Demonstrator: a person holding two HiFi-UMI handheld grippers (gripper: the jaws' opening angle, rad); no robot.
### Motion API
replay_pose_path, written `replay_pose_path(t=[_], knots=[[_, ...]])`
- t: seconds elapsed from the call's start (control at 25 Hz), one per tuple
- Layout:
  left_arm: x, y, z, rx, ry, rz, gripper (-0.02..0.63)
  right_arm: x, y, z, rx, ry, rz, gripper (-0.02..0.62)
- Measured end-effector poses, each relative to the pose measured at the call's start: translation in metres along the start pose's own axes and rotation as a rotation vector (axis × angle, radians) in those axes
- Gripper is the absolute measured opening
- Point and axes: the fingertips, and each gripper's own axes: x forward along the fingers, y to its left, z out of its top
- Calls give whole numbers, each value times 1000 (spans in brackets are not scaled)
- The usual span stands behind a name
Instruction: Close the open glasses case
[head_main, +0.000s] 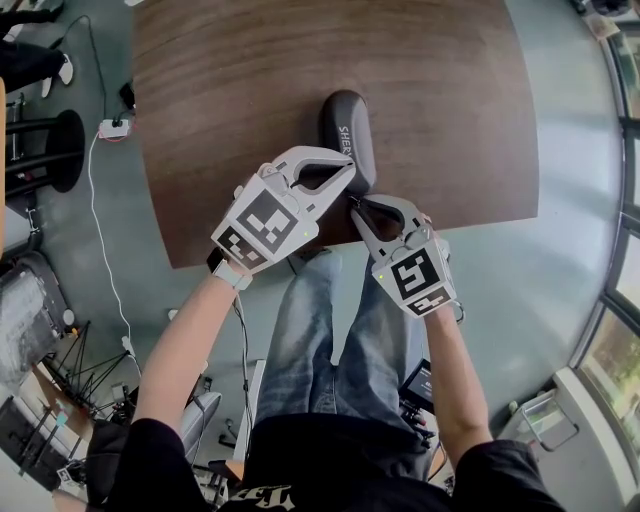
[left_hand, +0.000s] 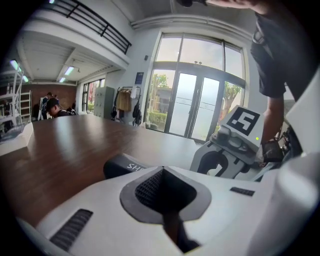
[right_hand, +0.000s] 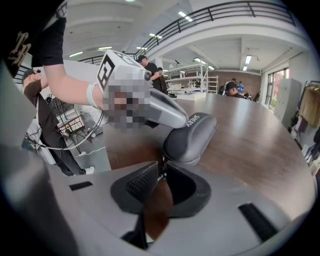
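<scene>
A dark grey glasses case (head_main: 344, 128) lies on the brown wooden table (head_main: 240, 110) near its front edge, and its lid looks down on its base. My left gripper (head_main: 350, 172) is shut, with its tips resting on the case's near end. My right gripper (head_main: 355, 206) is also shut, just short of the case by the table edge, holding nothing. In the left gripper view the case (left_hand: 121, 165) shows beyond the closed tips (left_hand: 162, 170), with the right gripper (left_hand: 234, 146) at the right. In the right gripper view the case (right_hand: 194, 136) sits just past the closed tips (right_hand: 161, 165), and the left gripper (right_hand: 161, 108) lies on its top.
The table's front edge (head_main: 300, 250) runs under both grippers, above the person's legs (head_main: 330, 340). A power strip with cables (head_main: 112, 128) lies on the floor at the left. People and shelves stand in the room's background (right_hand: 235, 89). Glass doors (left_hand: 200, 107) lie beyond the table.
</scene>
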Motion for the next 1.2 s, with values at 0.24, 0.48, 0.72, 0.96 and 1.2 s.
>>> replay_pose_path(t=[0.24,0.48,0.72,0.96,1.2], knots=[[-12,-22,27,75,-101,6,6,-28,-12,-6,25,-6,-53,38],[-53,-53,48,46,-122,40,6,-87,-3,26,-33,-13,-89,38],[-99,-83,87,6,-173,95,6,-146,18,73,-75,-64,-126,-11],[-145,-110,121,-30,-261,169,6,-197,37,121,-128,-128,-146,-11],[-180,-146,151,-71,-313,249,6,-240,65,158,-200,-176,-84,-11]])
